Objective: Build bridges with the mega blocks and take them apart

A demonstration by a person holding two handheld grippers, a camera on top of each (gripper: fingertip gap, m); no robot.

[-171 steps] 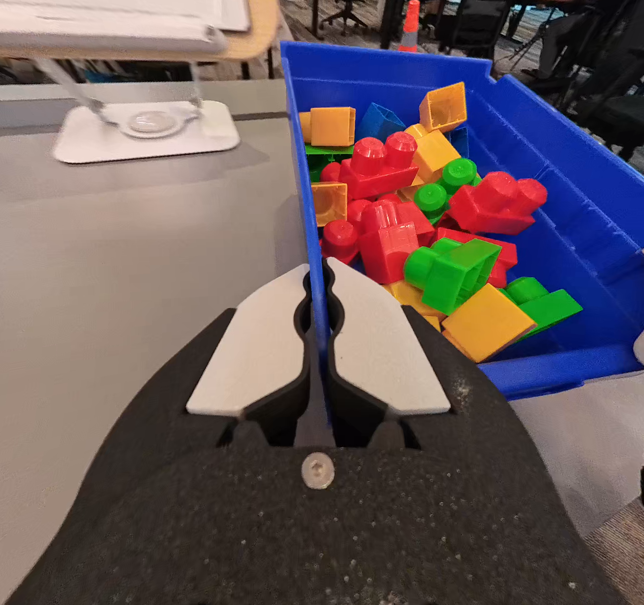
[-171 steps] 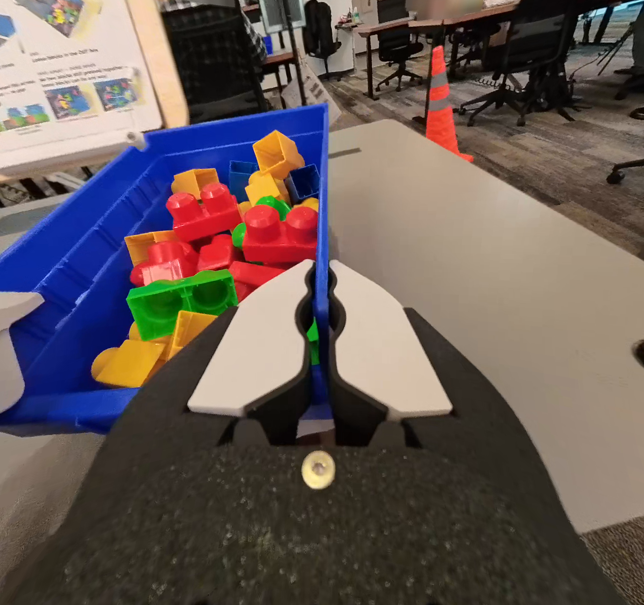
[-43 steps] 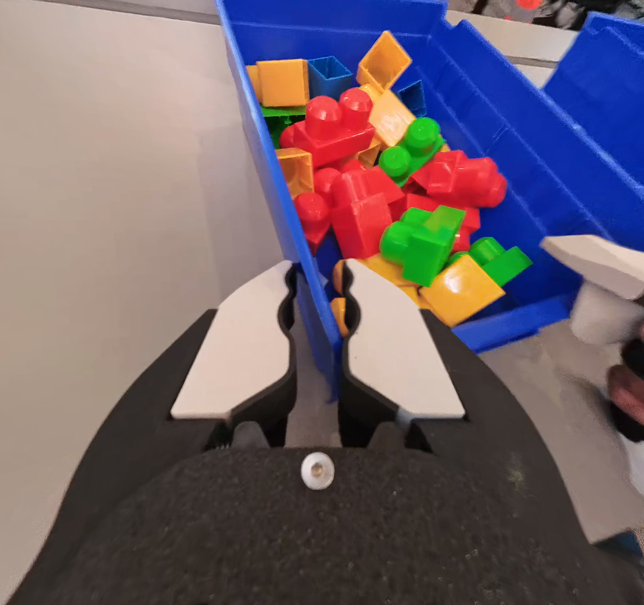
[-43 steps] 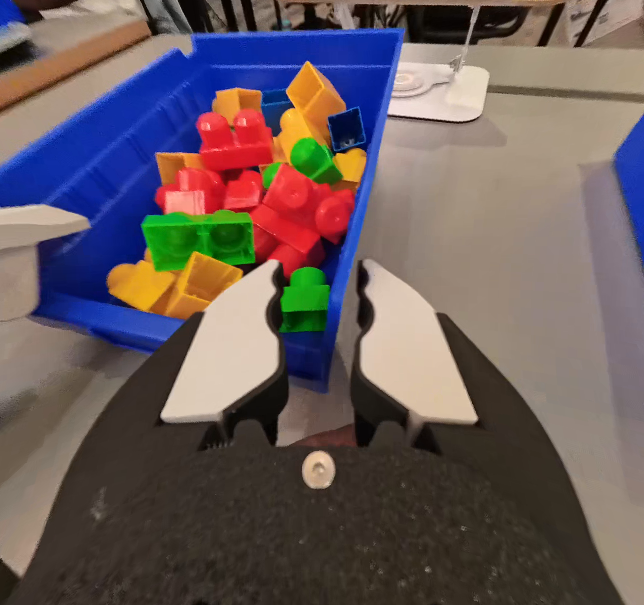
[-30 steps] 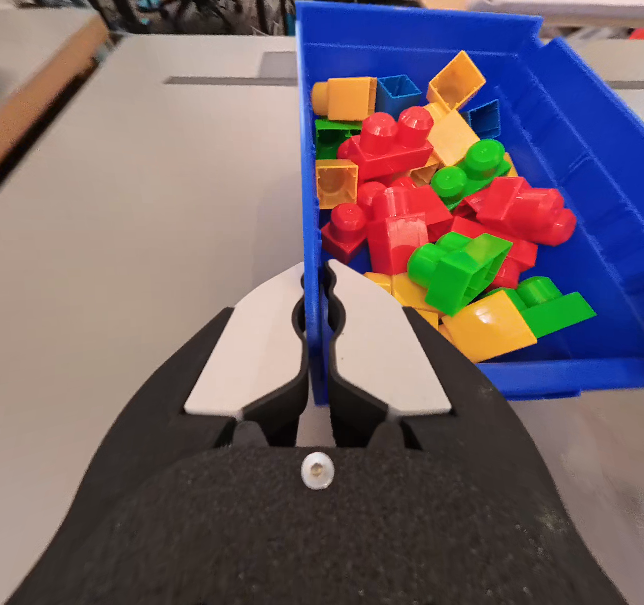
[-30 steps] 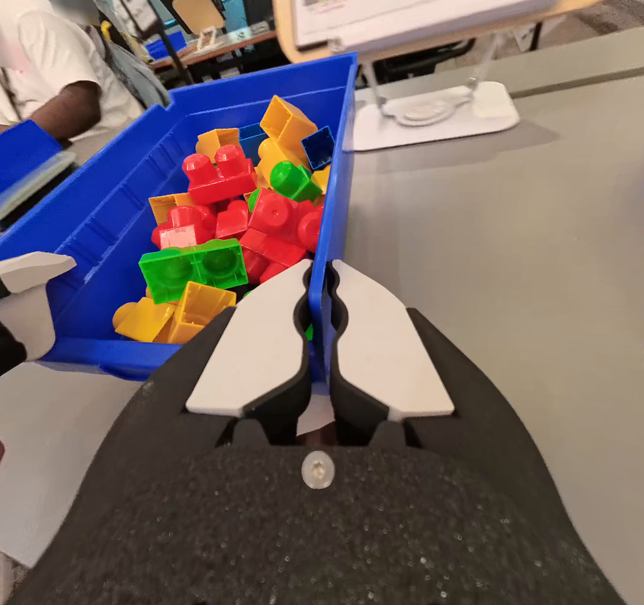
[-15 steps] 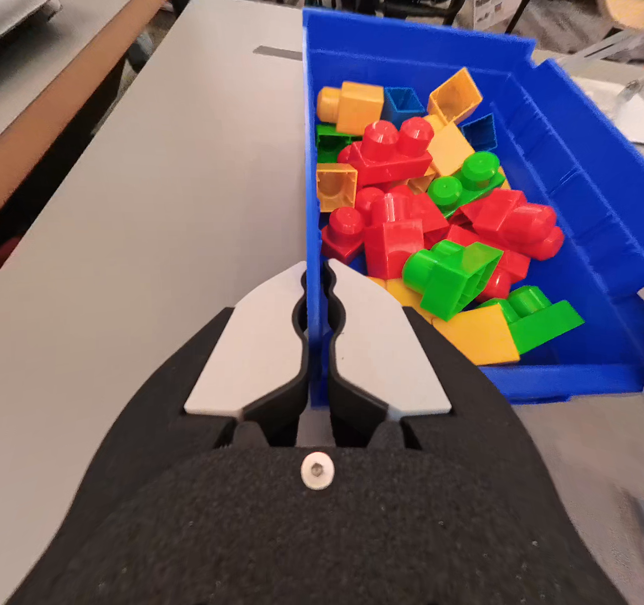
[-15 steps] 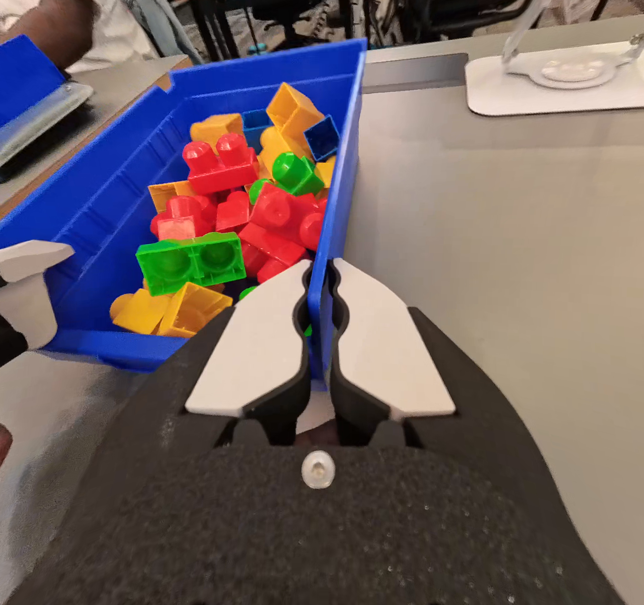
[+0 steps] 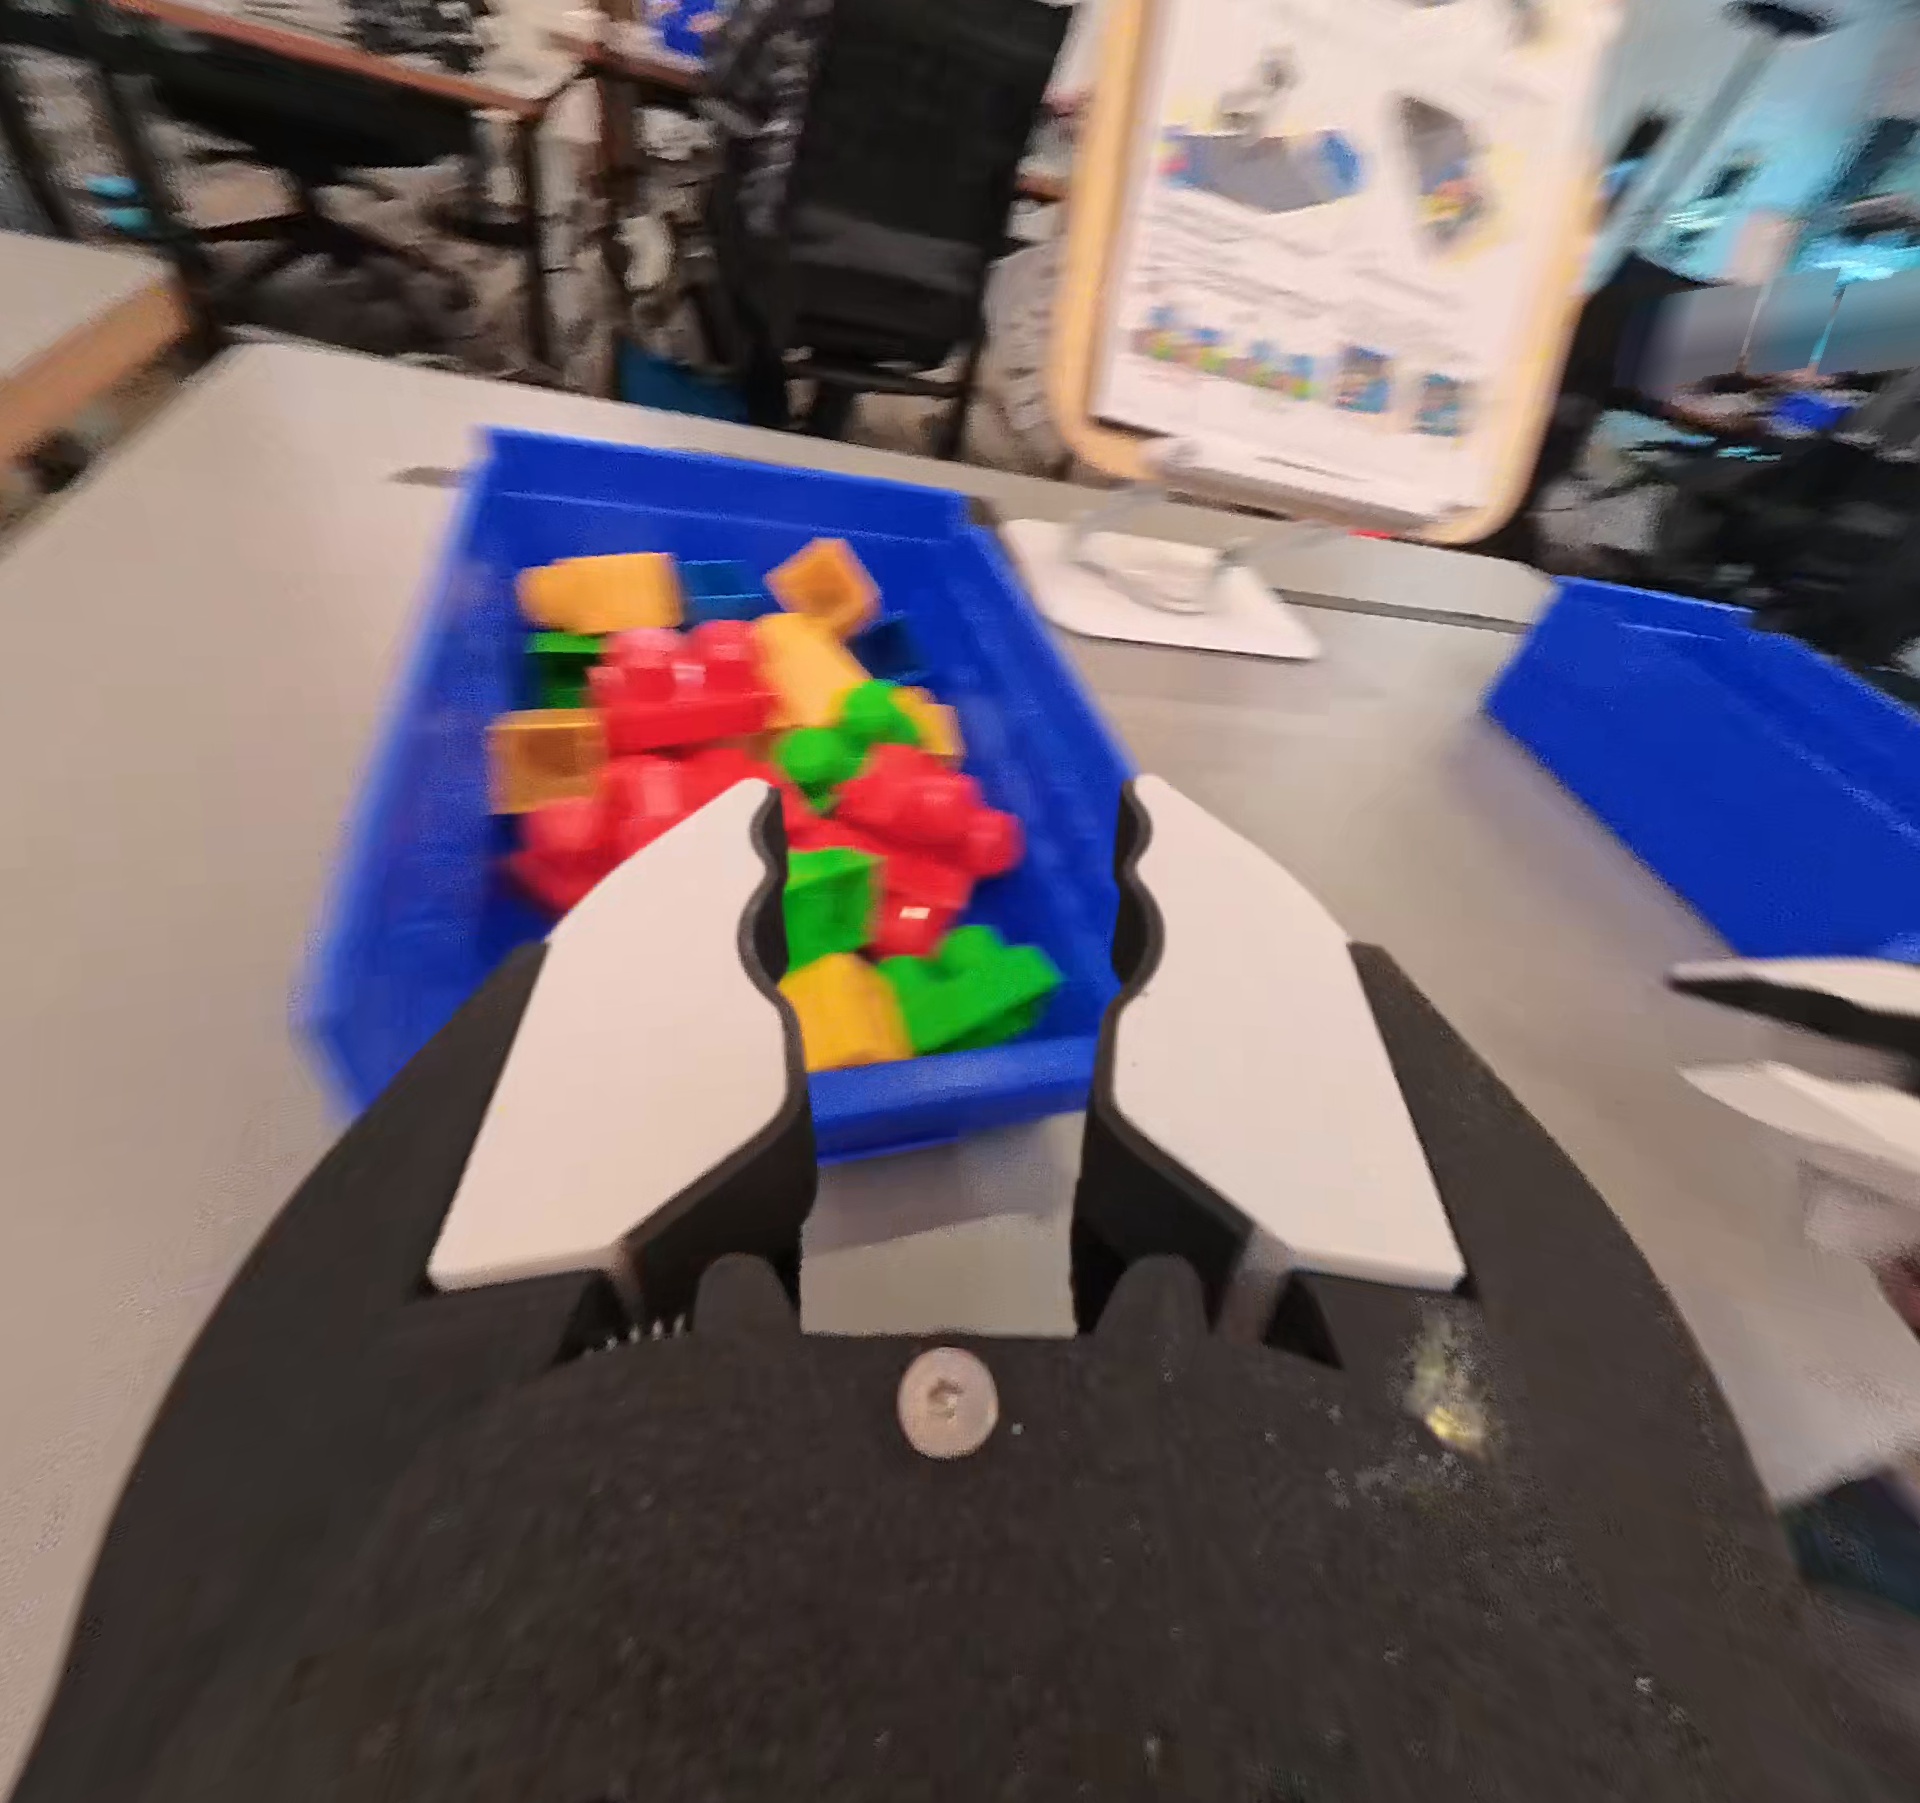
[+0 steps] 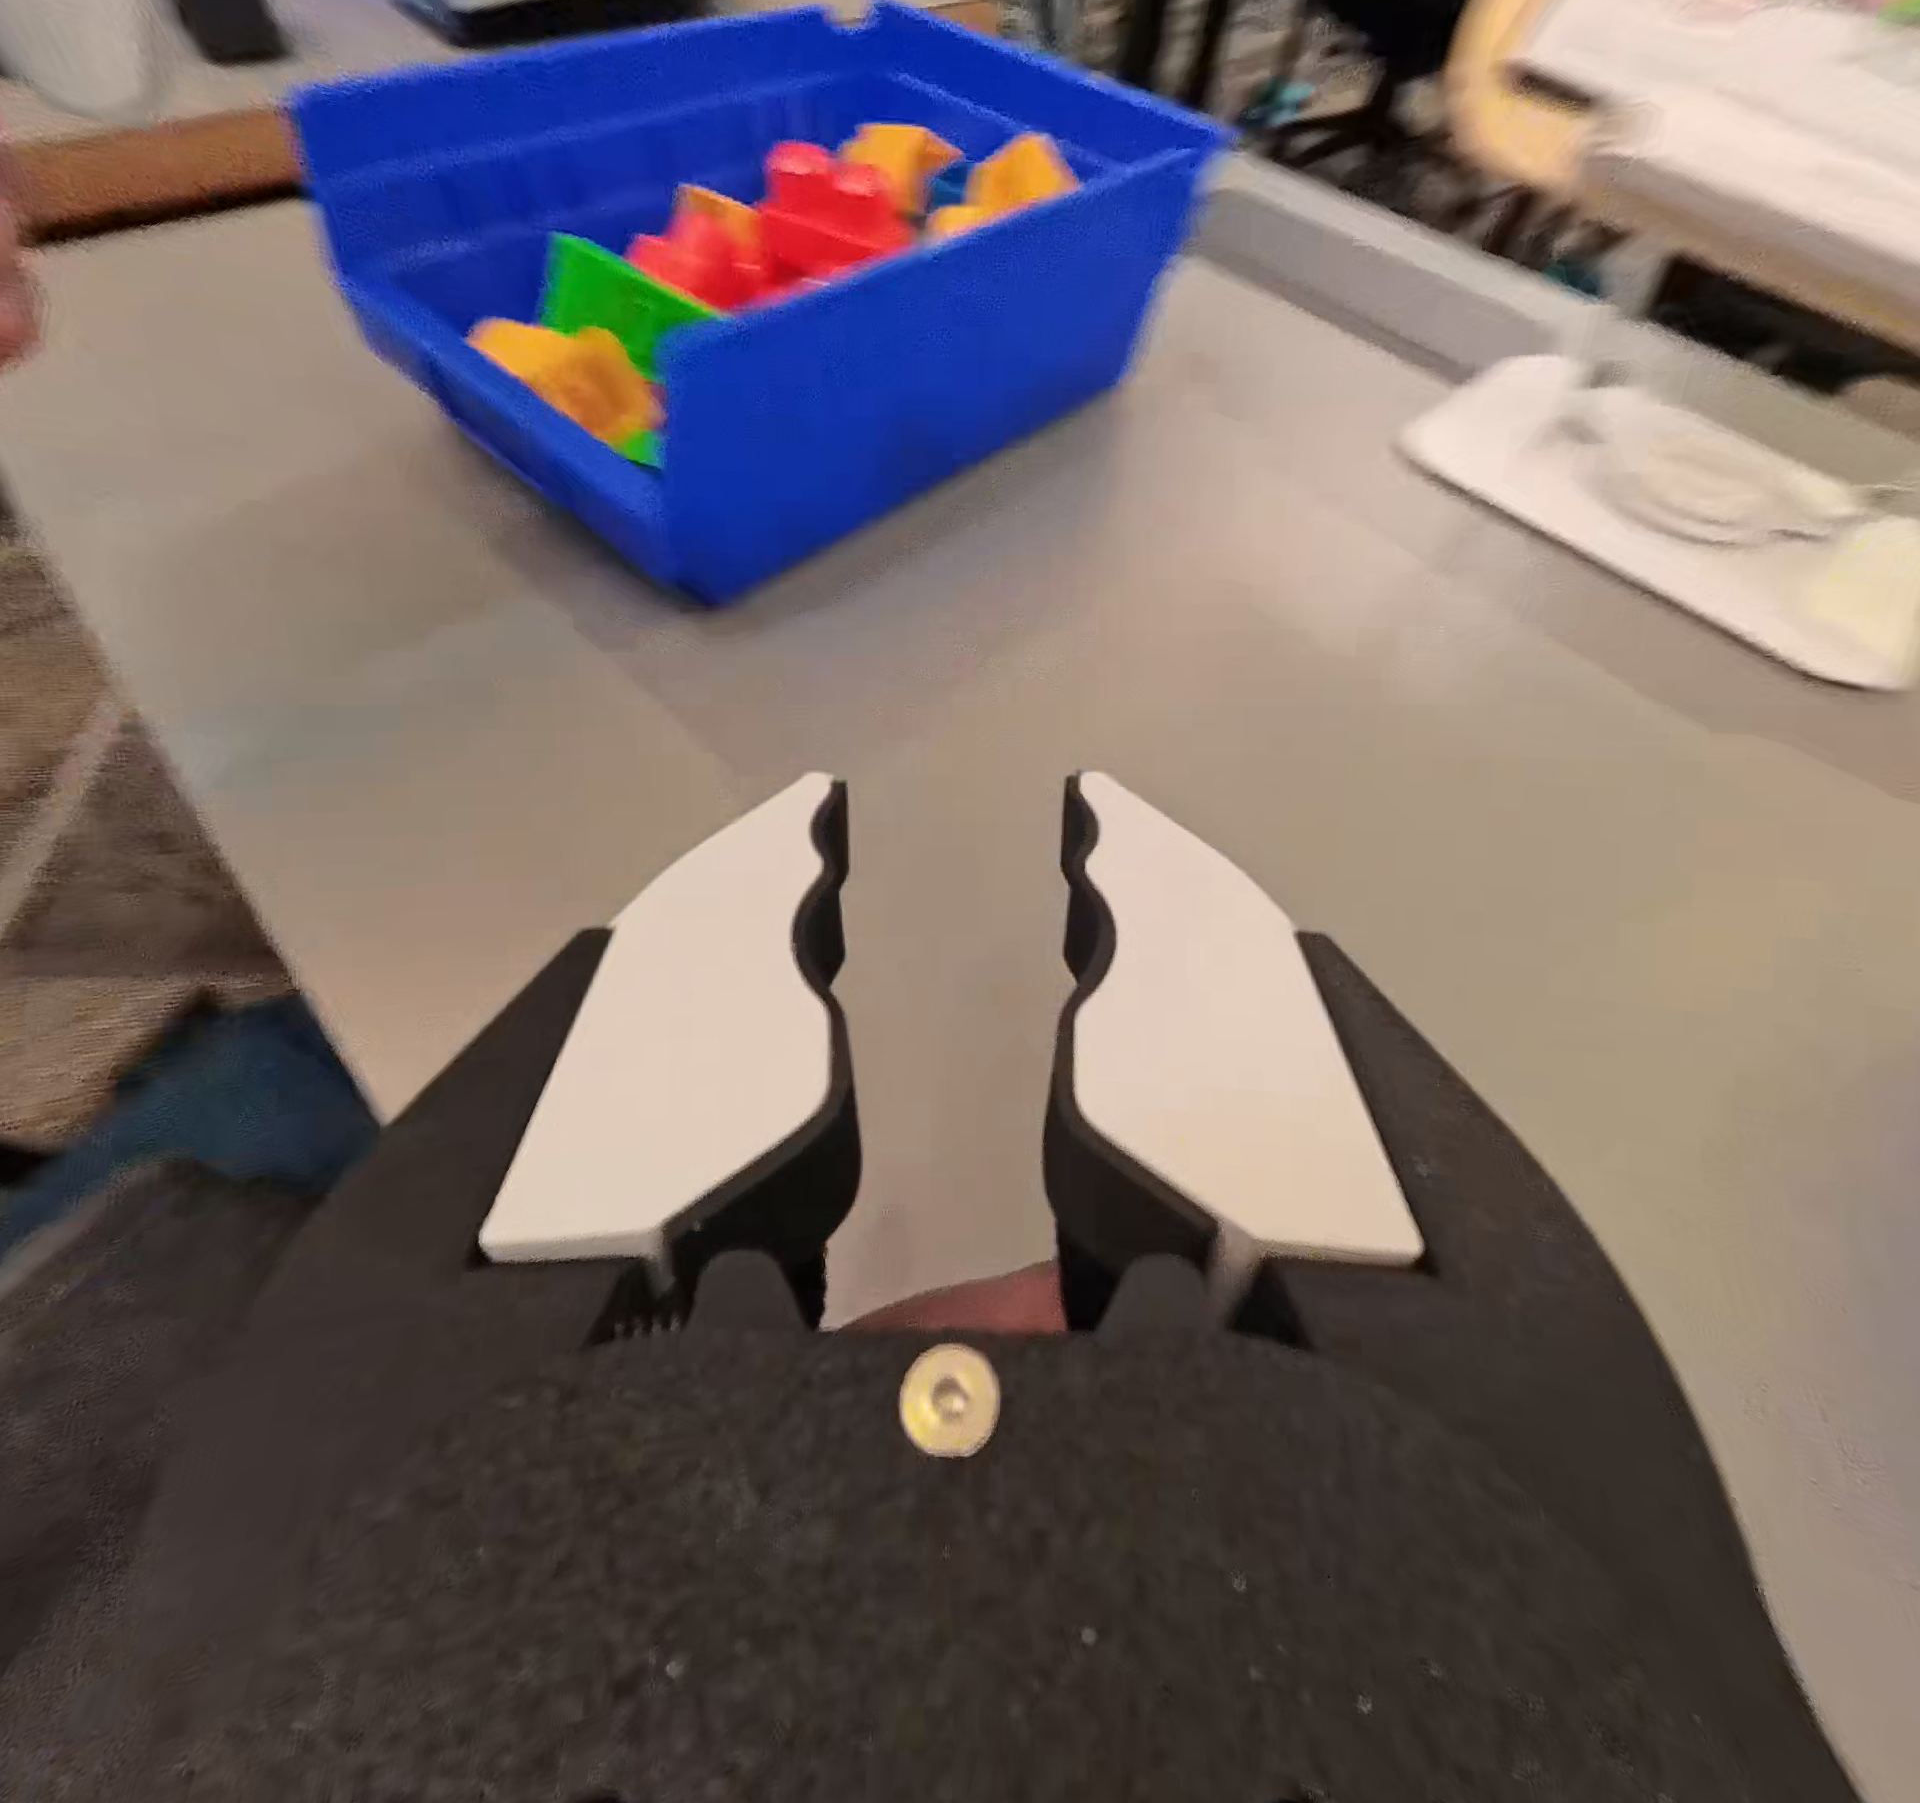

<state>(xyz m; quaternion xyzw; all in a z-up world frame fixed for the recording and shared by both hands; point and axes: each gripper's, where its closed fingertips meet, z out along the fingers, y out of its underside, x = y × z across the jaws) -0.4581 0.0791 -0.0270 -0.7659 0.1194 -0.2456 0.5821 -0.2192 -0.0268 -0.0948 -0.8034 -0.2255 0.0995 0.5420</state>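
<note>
Your left gripper (image 9: 943, 803) is spread wide with nothing between its fingers, hanging just in front of the near wall of the blue bin (image 9: 935, 1093). Through the gap you see the mega blocks (image 9: 790, 777) piled inside: red, green, yellow-orange and a little blue. The picture is smeared with motion, so single blocks are hard to tell apart, and your left finger covers the pile's near left part.

Your right gripper (image 10: 956, 792) is also parted, a bit less wide, and empty, over bare grey table (image 10: 1299, 714). From there the bin (image 10: 883, 403) sits well ahead and to the left, and its near side wall hides most of the blocks (image 10: 769, 236); only the top of the heap shows.

At the right edge of the left wrist view, the tips of the right gripper (image 9: 1808, 1047) poke in, blurred and cut off. Beyond them a second blue bin (image 9: 1704, 766) is cropped; its contents cannot be seen. Behind the bin stands a white stand base (image 9: 1164, 600) holding an instruction board (image 9: 1320, 226), its top out of frame.
</note>
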